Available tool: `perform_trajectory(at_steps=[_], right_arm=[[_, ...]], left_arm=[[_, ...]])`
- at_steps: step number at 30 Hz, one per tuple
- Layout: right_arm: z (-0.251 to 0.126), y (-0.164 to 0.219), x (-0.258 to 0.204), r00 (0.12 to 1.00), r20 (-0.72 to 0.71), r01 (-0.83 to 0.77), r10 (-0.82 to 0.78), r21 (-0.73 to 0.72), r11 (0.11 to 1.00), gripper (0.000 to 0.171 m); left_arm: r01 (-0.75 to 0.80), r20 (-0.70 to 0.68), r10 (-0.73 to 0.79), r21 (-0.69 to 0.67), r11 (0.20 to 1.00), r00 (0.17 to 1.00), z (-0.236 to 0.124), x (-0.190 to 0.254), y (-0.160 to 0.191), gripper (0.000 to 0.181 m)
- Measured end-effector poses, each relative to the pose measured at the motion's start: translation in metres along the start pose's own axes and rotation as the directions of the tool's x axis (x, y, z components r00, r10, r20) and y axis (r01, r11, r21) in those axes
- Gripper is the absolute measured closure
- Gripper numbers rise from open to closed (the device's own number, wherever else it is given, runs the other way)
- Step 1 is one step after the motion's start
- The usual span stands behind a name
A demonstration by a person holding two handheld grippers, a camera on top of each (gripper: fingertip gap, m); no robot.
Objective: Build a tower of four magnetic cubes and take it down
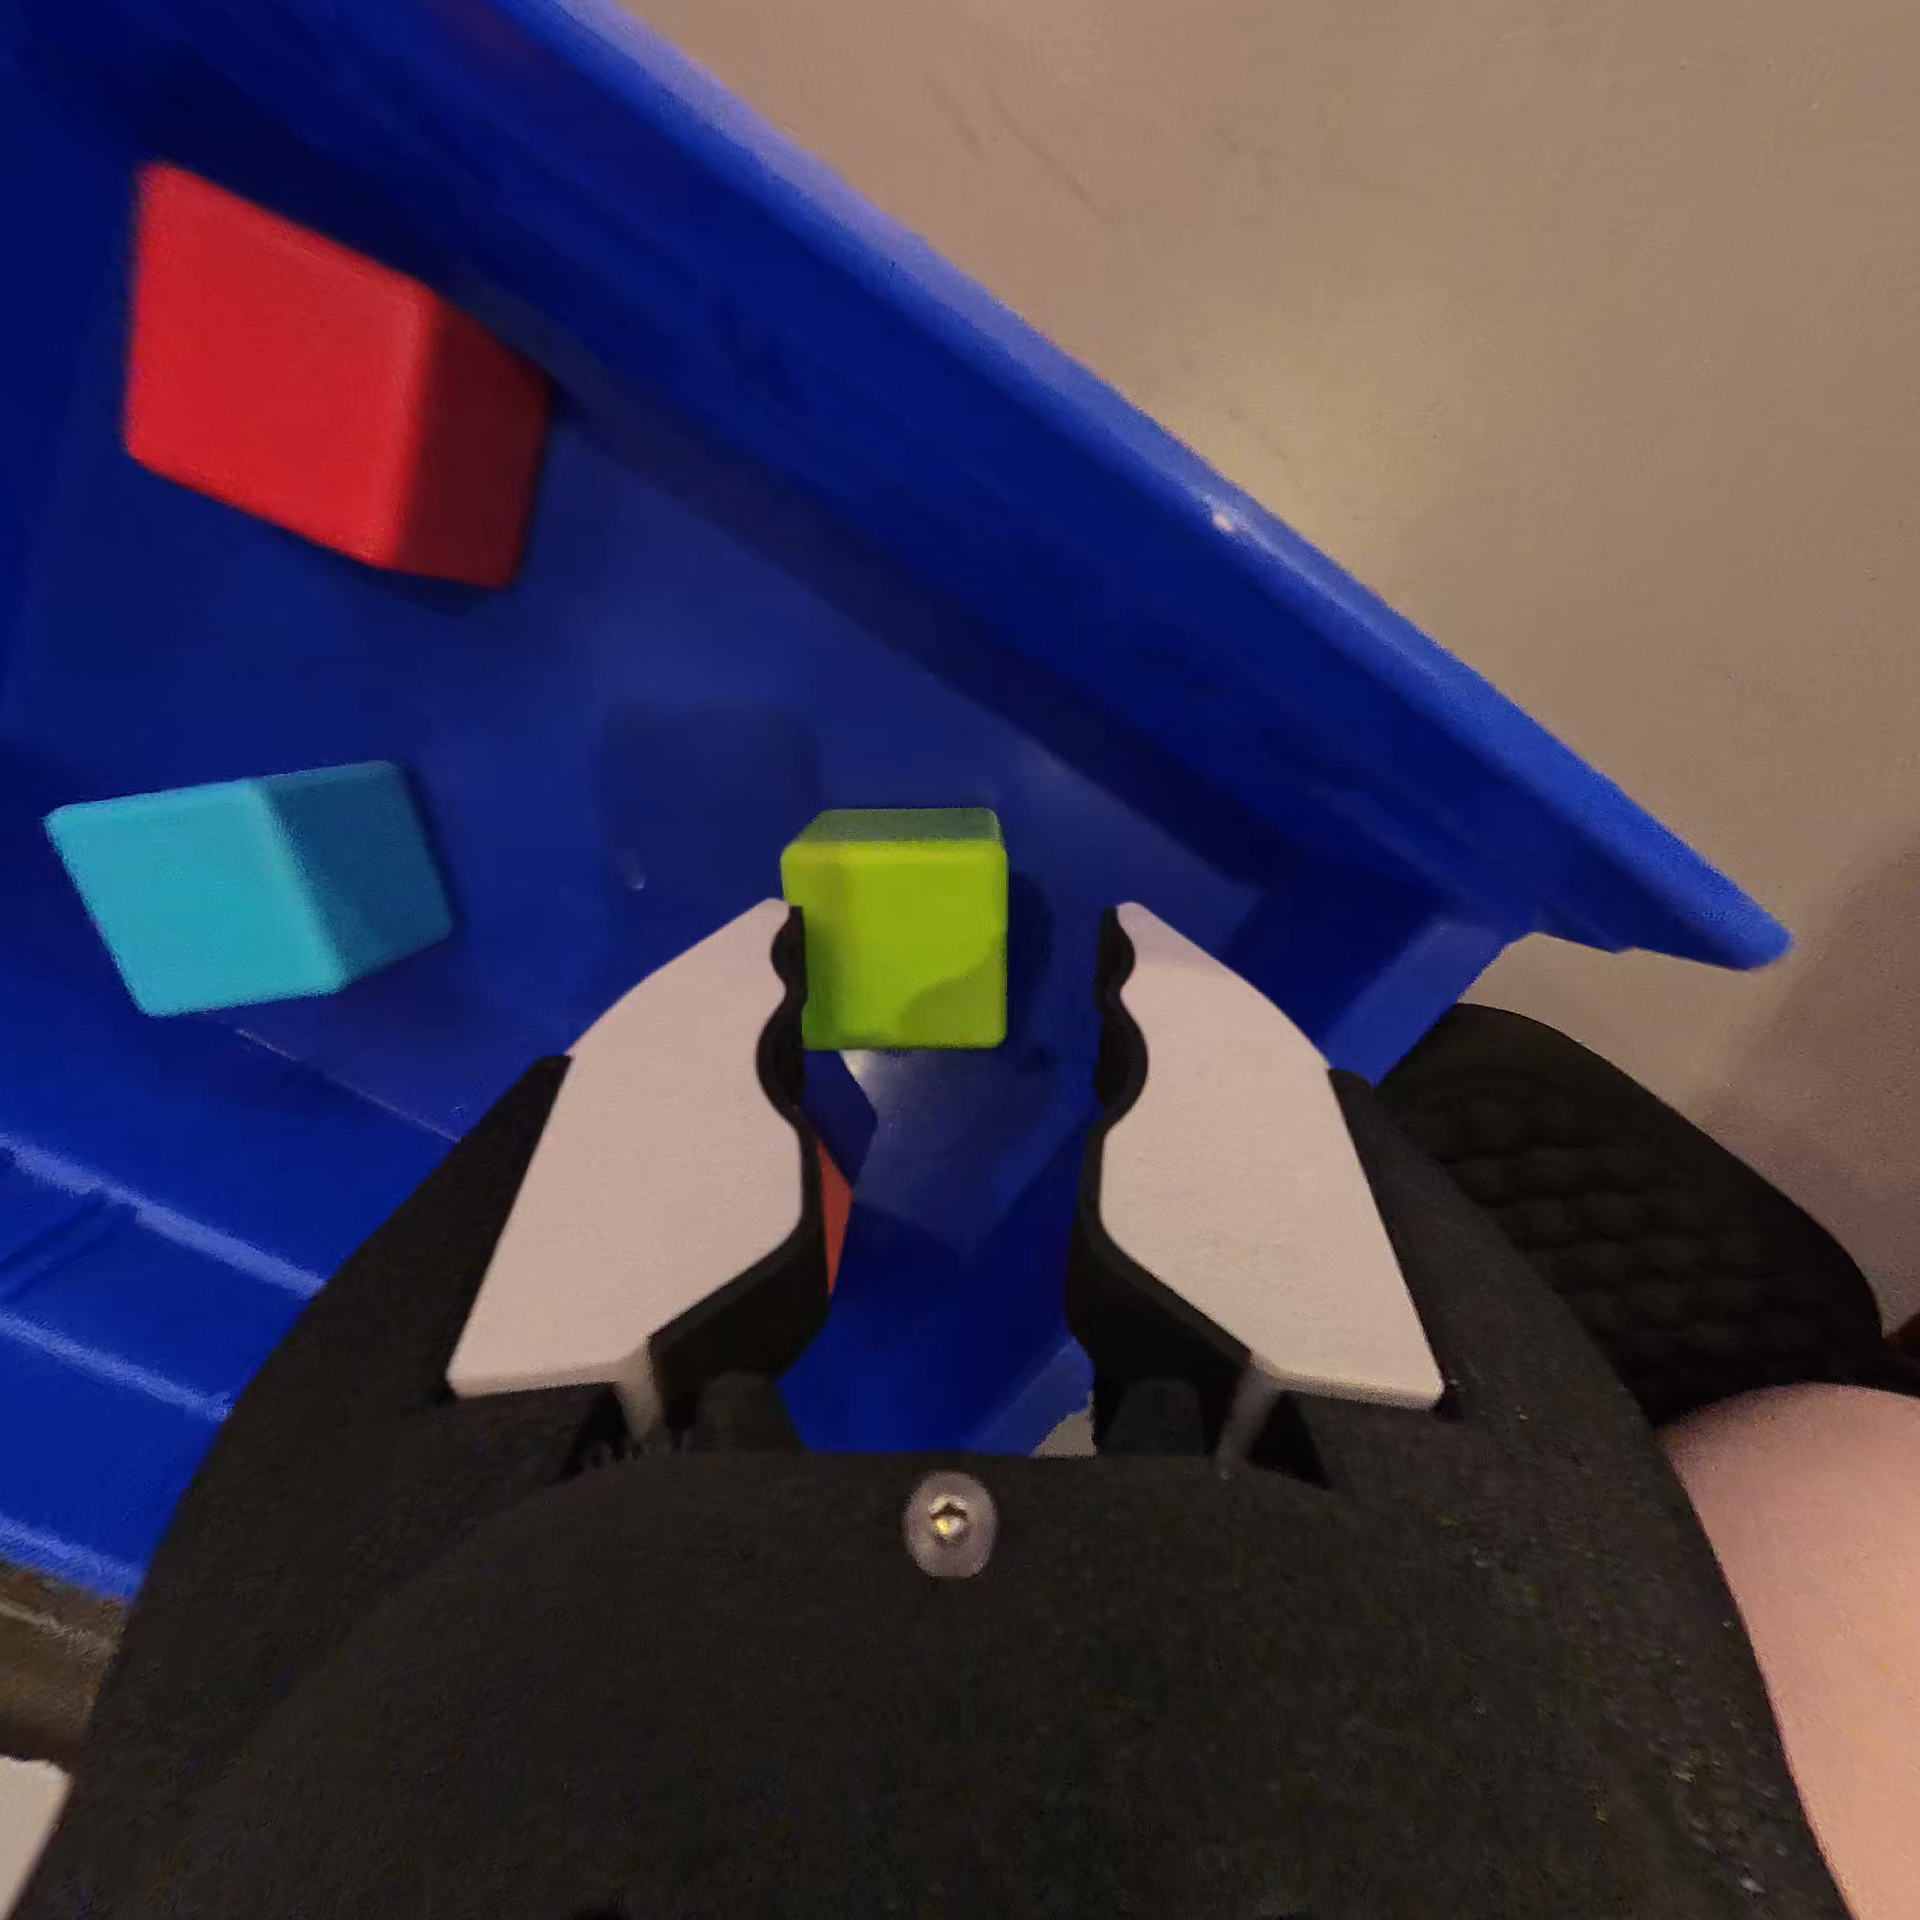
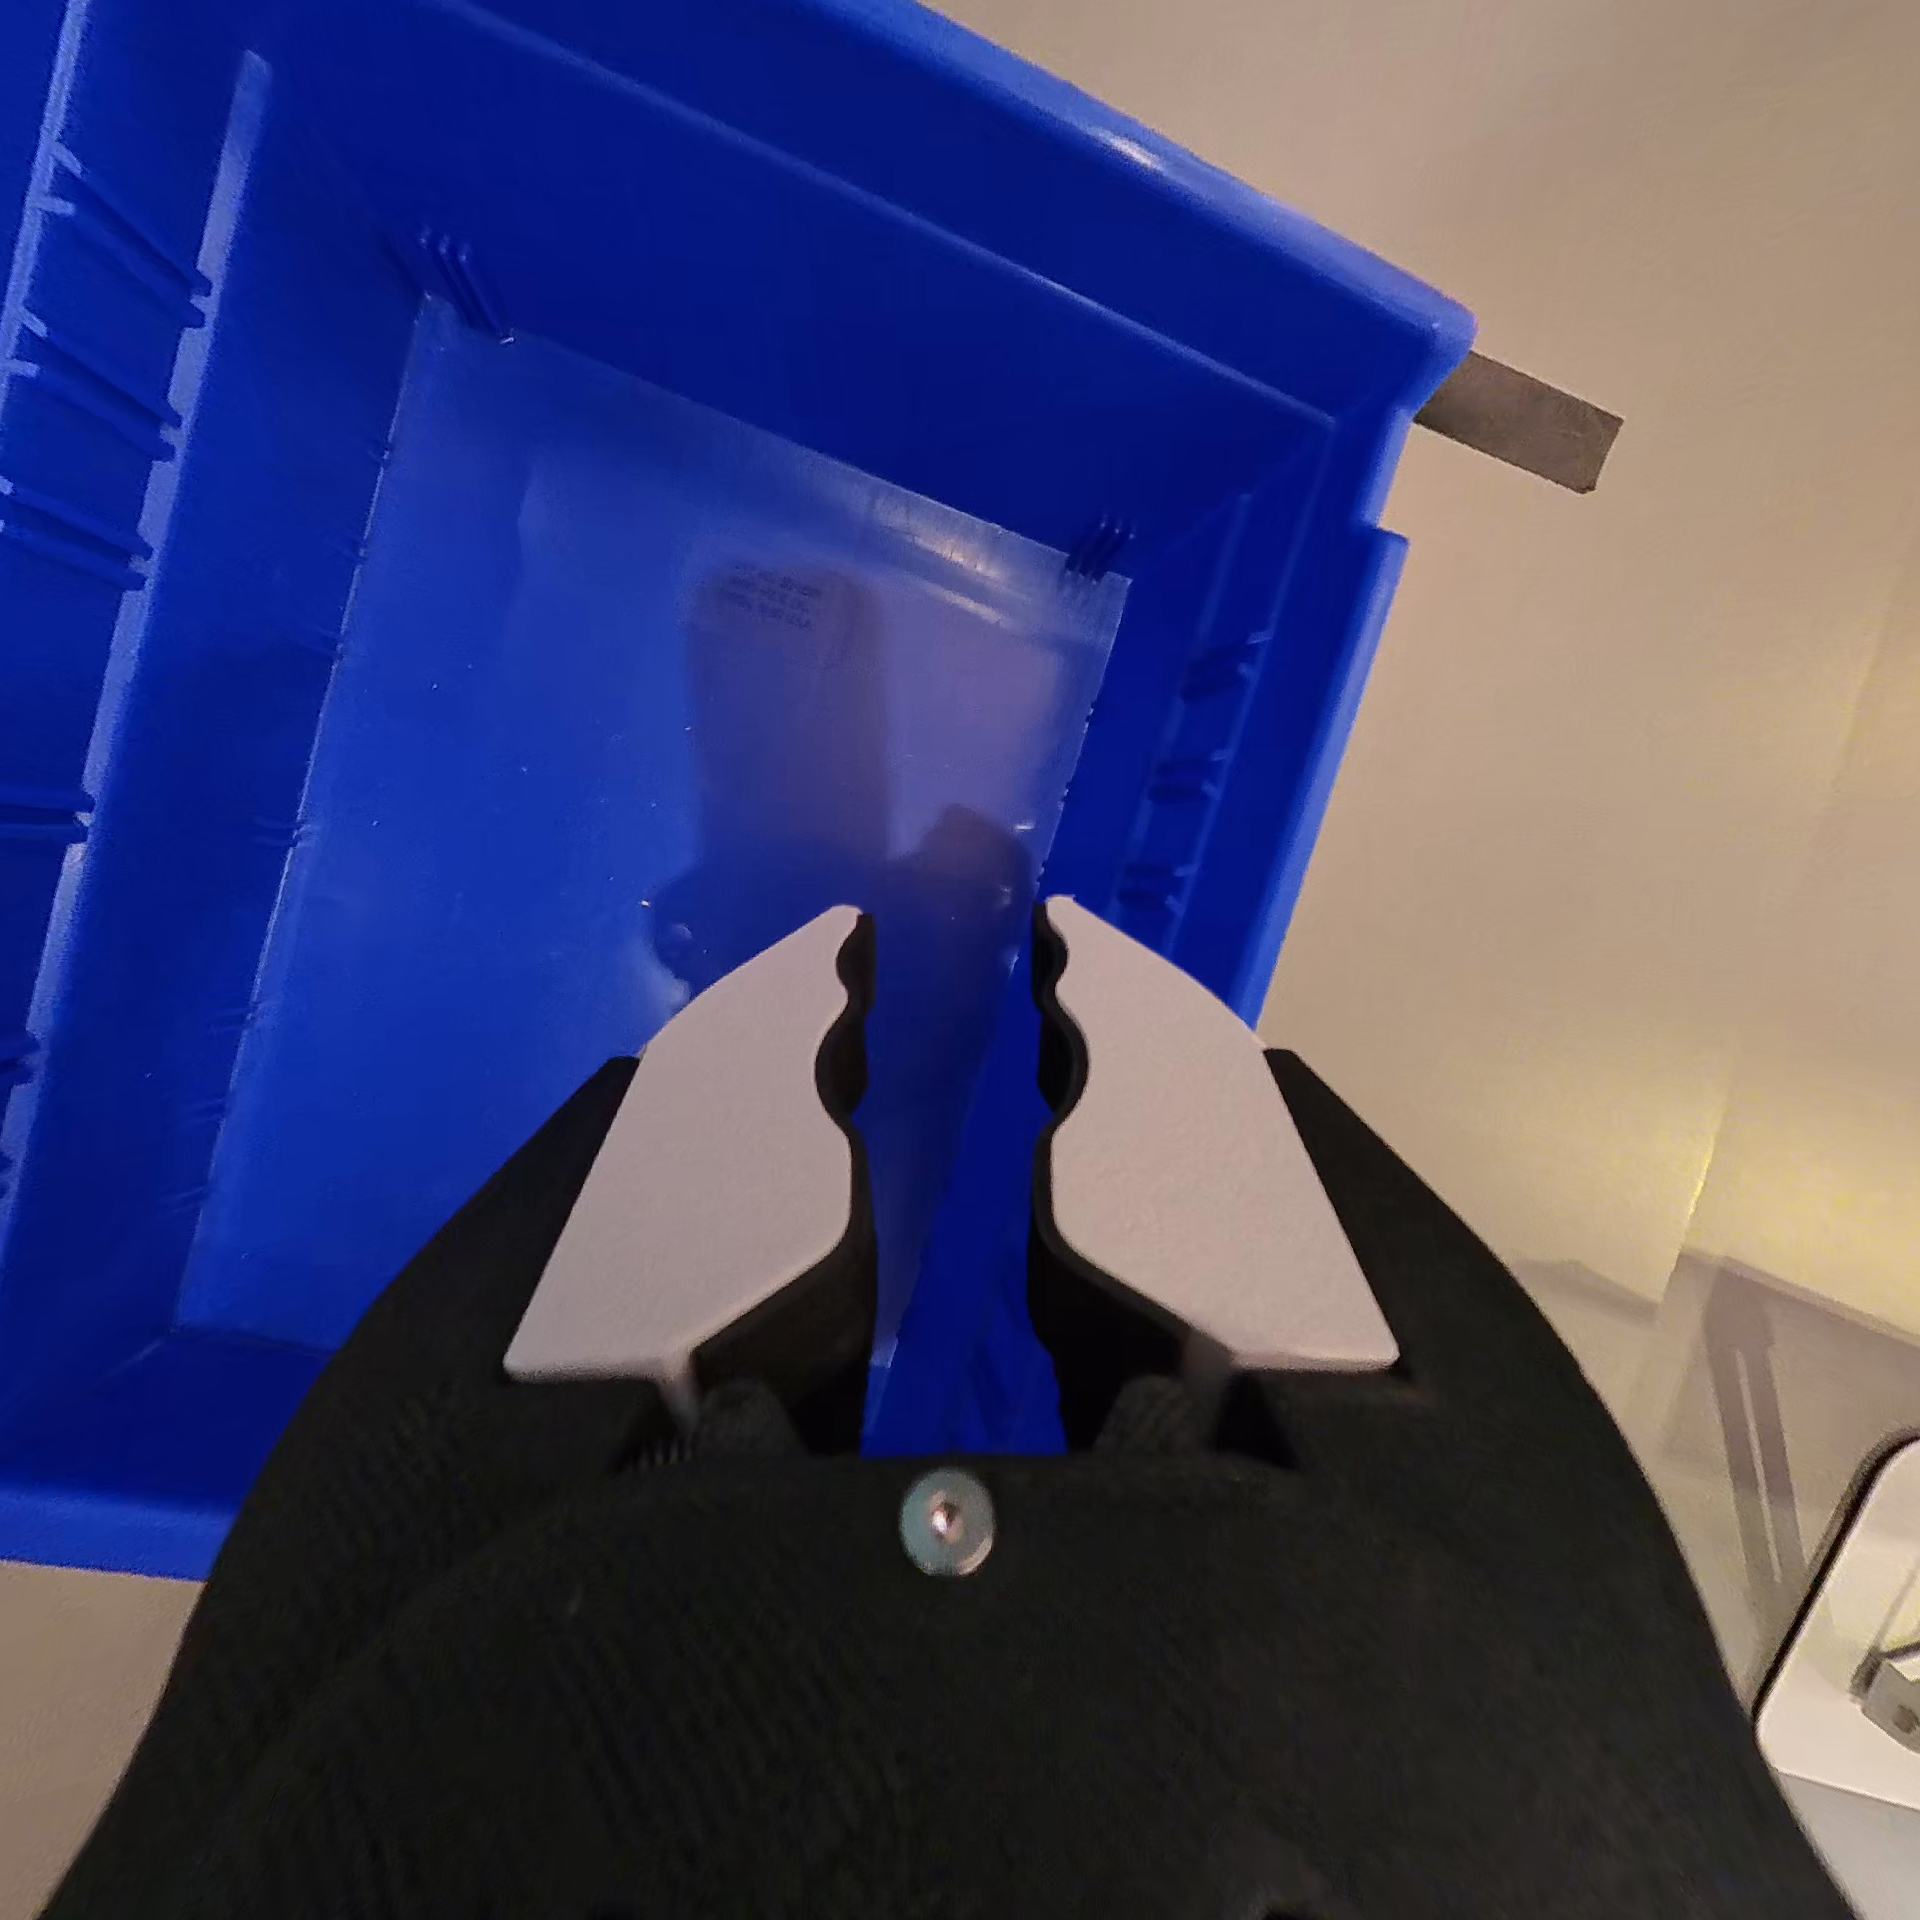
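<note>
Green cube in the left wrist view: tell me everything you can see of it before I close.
The green cube is lime, matte and smooth like plastic, with rounded edges and a darker top face. It sits inside the blue bin, apart from the red and cyan cubes. It lies between the tips of the left gripper, whose jaws stand apart: the left pad is at or against its side, and a gap shows on the right. A shadow crosses its lower front.

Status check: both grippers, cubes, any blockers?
Left gripper open around green cube, not clamped. Right gripper open, nothing held, over blue bin. Red cube and cyan cube loose in the bin, no tower. Nothing blocking.
</note>
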State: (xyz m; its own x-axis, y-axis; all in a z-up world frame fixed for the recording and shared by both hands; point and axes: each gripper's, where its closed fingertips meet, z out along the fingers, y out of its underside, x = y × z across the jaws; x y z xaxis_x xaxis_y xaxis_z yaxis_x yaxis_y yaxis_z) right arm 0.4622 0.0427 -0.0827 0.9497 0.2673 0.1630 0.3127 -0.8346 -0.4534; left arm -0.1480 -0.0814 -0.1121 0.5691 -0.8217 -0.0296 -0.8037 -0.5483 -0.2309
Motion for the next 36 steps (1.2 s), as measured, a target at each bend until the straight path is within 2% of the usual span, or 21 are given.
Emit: perform_trajectory(at_steps=[9, 12, 15, 18, 19, 24, 28, 30, 32, 34, 36], right_arm=[[0.002, 0.001, -0.001, 1.000, 0.004, 0.008, -0.008, -0.012, 1.000, 0.139], [0.003, 0.003, -0.003, 1.000, 0.007, 0.014, -0.014, -0.025, 1.000, 0.139], [0.005, 0.006, -0.003, 1.000, 0.015, 0.013, -0.013, -0.040, 0.999, 0.139], [0.006, 0.008, -0.002, 1.000, 0.015, 0.011, -0.011, -0.050, 0.999, 0.139], [0.006, 0.008, -0.002, 1.000, 0.017, 0.011, -0.010, -0.050, 0.999, 0.139], [0.007, 0.009, -0.003, 1.000, 0.021, 0.014, -0.013, -0.054, 0.998, 0.139], [0.009, 0.012, -0.005, 0.999, 0.029, 0.017, -0.015, -0.069, 0.997, 0.139], [0.011, 0.014, -0.005, 0.999, 0.030, 0.017, -0.015, -0.080, 0.997, 0.139], [0.012, 0.015, -0.005, 0.999, 0.030, 0.015, -0.012, -0.087, 0.996, 0.139], [0.012, 0.015, -0.006, 0.999, 0.031, 0.020, -0.017, -0.092, 0.996, 0.139], [0.011, 0.014, -0.008, 0.999, 0.035, 0.029, -0.026, -0.090, 0.996, 0.139]], left_arm=[[0.006, 0.086, -0.003, -0.033, 0.999, 0.996, 0.005, -0.017, 0.003, 0.127], [0.008, 0.087, -0.007, -0.016, 1.000, 0.996, 0.002, -0.016, 0.001, 0.123], [0.006, 0.049, -0.004, -0.053, 0.999, 0.999, 0.009, -0.011, 0.008, 0.121], [0.015, 0.044, -0.010, -0.116, 0.993, 0.999, 0.018, -0.013, 0.017, 0.126], [0.015, 0.027, -0.011, -0.128, 0.992, 1.000, 0.020, -0.012, 0.018, 0.133], [-0.028, 0.056, 0.034, -0.099, 0.995, 0.998, 0.012, -0.013, 0.014, 0.133], [-0.056, 0.236, 0.050, 0.018, 0.998, 0.971, -0.034, -0.024, 0.004, 0.133], [-0.112, 0.361, 0.046, 0.163, 0.980, 0.931, -0.073, -0.027, -0.015, 0.134], [-0.205, 0.421, 0.052, 0.325, 0.923, 0.905, -0.109, -0.013, -0.041, 0.134], [-0.306, 0.465, 0.066, 0.462, 0.832, 0.883, -0.140, 0.008, -0.076, 0.134], [-0.367, 0.435, 0.113, 0.560, 0.743, 0.893, -0.150, 0.037, -0.116, 0.134]])
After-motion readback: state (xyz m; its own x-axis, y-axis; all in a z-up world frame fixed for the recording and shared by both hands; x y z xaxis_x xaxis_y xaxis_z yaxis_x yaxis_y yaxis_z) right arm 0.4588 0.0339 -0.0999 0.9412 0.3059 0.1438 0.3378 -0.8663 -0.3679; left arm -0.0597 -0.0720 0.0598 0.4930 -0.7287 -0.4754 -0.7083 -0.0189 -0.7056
